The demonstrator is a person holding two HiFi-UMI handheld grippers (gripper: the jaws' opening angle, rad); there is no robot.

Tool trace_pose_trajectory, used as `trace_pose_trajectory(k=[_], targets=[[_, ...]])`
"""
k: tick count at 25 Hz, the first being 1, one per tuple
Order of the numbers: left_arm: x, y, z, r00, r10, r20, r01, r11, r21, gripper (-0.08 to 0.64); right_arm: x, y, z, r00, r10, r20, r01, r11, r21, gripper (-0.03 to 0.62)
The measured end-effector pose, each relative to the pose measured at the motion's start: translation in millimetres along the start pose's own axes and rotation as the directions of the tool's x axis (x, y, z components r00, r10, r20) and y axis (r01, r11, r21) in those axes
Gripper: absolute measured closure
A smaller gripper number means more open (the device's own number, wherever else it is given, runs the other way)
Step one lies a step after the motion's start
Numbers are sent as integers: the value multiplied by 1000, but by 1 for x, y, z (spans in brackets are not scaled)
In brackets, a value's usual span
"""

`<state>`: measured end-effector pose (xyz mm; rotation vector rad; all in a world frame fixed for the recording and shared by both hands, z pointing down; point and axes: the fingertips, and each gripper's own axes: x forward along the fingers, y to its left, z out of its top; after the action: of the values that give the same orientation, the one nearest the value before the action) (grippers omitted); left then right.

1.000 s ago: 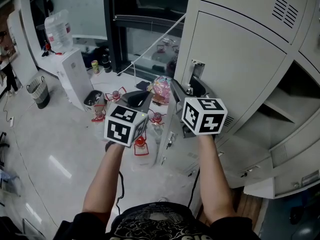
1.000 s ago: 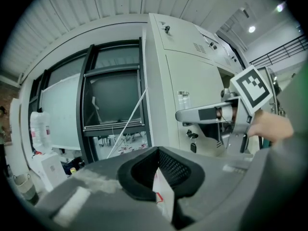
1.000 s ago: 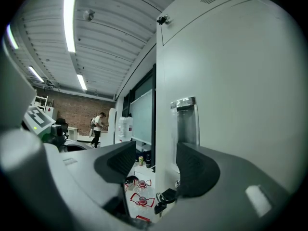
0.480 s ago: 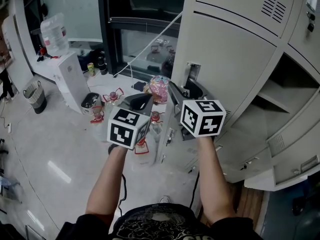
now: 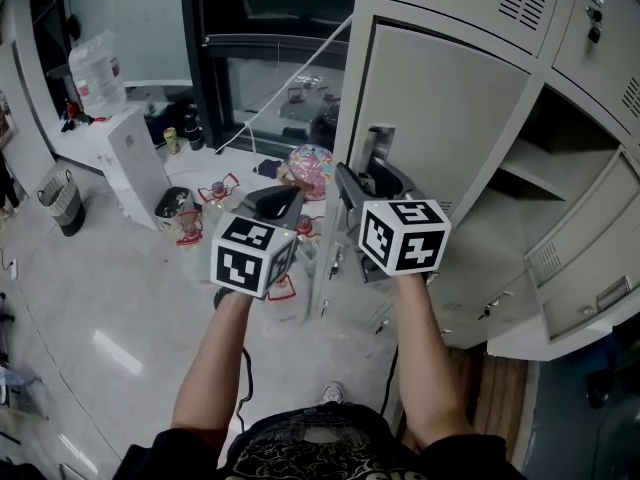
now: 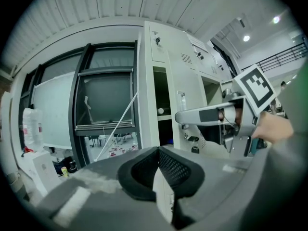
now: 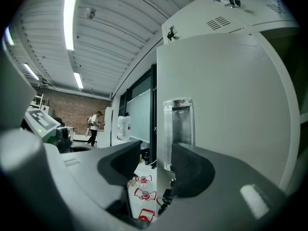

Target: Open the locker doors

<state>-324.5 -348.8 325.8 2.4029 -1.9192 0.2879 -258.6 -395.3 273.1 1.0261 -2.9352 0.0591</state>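
Right gripper (image 7: pixel 158 152) sat level at the free edge of the grey locker door (image 5: pixel 440 108), right by its recessed metal handle (image 7: pixel 178 124) — makes sense, that's the only spot to pull from. Its jaws had just been closing but stood apart, with the door edge and handle showing in the gap and neither pad pressing on them as far as I could tell. Left gripper (image 6: pixel 158 150) hung off to the side, jaws together on nothing, probably parked clear of the door's swing. In the left gripper view the door looked partly ajar, dark inside beside its edge — the lockers (image 5: pixel 560 178) to its right already stood open
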Motion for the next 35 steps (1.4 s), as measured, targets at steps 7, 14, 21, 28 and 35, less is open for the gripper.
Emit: trace_pose_trajectory(k=[7, 14, 21, 28, 35], targets=[[-21, -11, -6, 999, -32, -6, 32, 999, 7, 558, -24, 9, -1, 999, -40, 2, 40, 999, 7, 403], [-33, -24, -7, 997, -79, 0, 79, 997, 16, 557, -48, 14, -2, 997, -77, 22, 77, 997, 8, 403], [-33, -44, -5, 988, -150, 22, 149, 989, 12, 557, -74, 14, -3, 993, -113, 29, 113, 994, 10, 417], [-33, -67, -8, 977, -213, 26, 213, 977, 3, 558, -95, 13, -3, 989, -146, 22, 146, 989, 7, 420], [-36, -82, -8, 970, -242, 29, 242, 970, 0, 558, -112, 9, -4, 984, -177, 19, 177, 984, 9, 431]])
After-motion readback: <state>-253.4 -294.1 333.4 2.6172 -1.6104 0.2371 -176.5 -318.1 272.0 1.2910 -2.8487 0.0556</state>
